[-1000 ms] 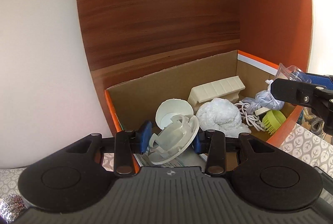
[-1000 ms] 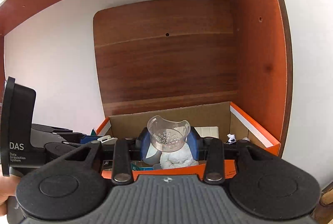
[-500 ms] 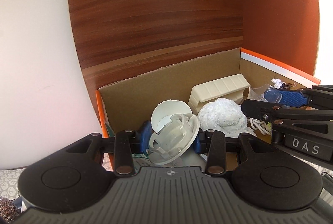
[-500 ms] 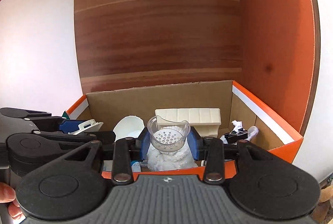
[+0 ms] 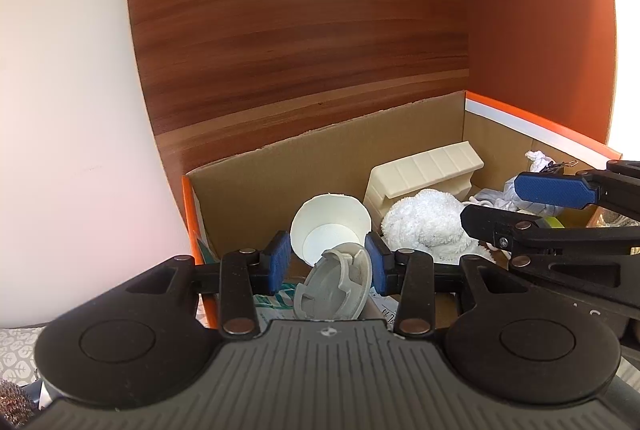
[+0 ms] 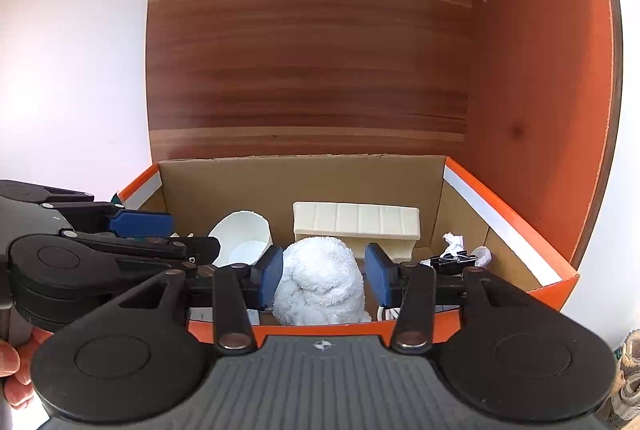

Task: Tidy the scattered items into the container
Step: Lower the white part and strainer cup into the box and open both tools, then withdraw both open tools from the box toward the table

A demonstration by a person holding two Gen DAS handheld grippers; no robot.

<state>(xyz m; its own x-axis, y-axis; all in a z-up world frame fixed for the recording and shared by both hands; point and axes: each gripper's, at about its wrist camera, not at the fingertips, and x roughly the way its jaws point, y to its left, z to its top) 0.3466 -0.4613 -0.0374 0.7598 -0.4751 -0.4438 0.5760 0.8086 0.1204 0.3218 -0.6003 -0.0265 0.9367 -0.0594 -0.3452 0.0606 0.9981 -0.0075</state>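
Observation:
An orange-rimmed cardboard box holds a white towel, a white paper cup and a cream ribbed plastic piece. Over the box's near left corner, my left gripper is shut on a grey-white round plastic piece, which hangs tipped low between the pads. My right gripper hovers above the towel. Its jaws are opening and nothing is between them; the towel shows behind the gap.
A black binder clip, crumpled paper and a green brush lie at the box's right end. A wooden back panel and an orange side panel close in the box. A steel scourer lies outside, bottom left.
The clear perforated cup that was in the right jaws is gone from them, and the jaws stand wider. The right gripper came forward over the box. The round piece tipped lower in the left grip.

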